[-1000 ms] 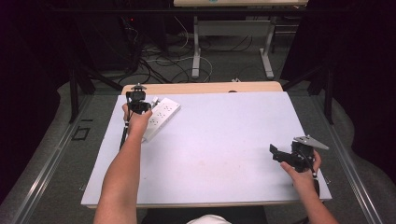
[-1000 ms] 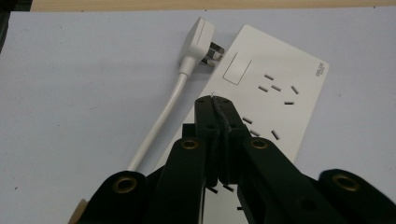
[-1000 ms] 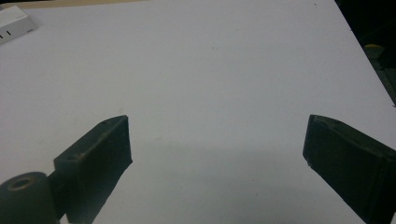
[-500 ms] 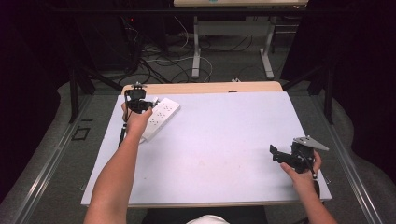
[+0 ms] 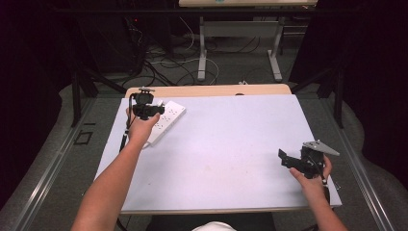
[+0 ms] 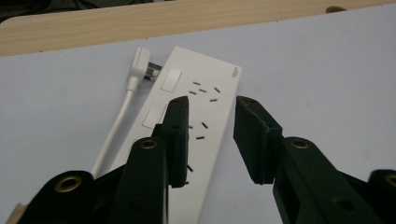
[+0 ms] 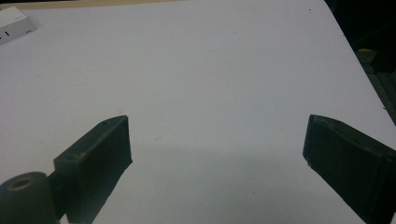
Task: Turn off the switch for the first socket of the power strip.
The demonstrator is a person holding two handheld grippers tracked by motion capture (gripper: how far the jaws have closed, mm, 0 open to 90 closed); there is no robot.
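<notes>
Lying flat on the white table (image 5: 216, 144), the white power strip (image 6: 196, 116) sits at the far left corner, angled, with one end pointing toward the wooden strip (image 6: 140, 23) along the table's far edge. The left gripper (image 6: 211, 135) hovers just above the power strip, near its middle, and its jaws have just been opening: a clear gap stands between them, and through that gap the strip's right edge and bare table show, with no pad pressing on the casing. From the high view the left gripper (image 5: 146, 109) covers part of the power strip (image 5: 168, 115), the person's left hand (image 5: 139, 127) behind it. Beside the power strip's far end, on its left, a white plug (image 6: 140, 63) lies on the table, its cable (image 6: 114, 126) running back alongside the strip's left edge.

Well apart from the power strip, near the table's right front corner, the right gripper (image 5: 288, 160) is held level above the surface, its jaws spread wide with nothing between them.
</notes>
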